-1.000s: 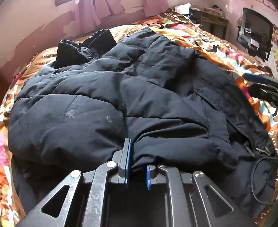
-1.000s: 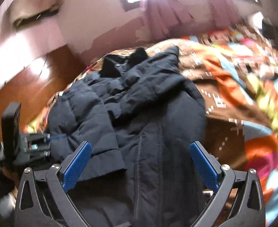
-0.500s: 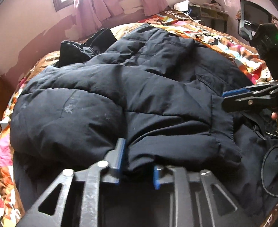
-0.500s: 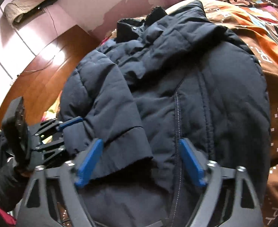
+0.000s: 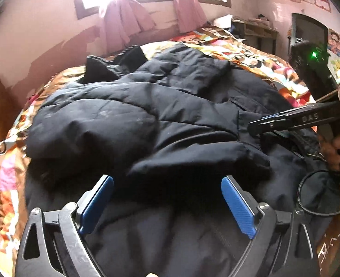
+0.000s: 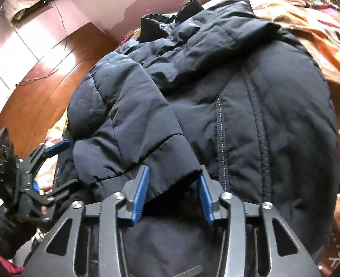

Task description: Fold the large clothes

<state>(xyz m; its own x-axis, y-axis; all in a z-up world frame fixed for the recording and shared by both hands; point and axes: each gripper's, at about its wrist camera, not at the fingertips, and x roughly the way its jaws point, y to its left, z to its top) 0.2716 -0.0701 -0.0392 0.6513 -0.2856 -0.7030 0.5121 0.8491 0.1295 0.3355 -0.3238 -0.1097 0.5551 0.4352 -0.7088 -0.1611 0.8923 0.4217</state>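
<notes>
Two sleeves lie crossed on my dark padded jacket (image 6: 250,120), spread face-up on the patterned bed (image 5: 250,53); my left hand-held gripper (image 5: 167,203) is opening, pads wide and clear of the fabric beneath; my right hand-held gripper (image 6: 173,191) is closing around the sleeve cuff (image 6: 170,161), cloth between the pads, not yet visibly squeezed; done well, I judge, this step wants a full bite on the cuff's hem, not the body layer under it, before I lift it to straighten the sleeve.
</notes>
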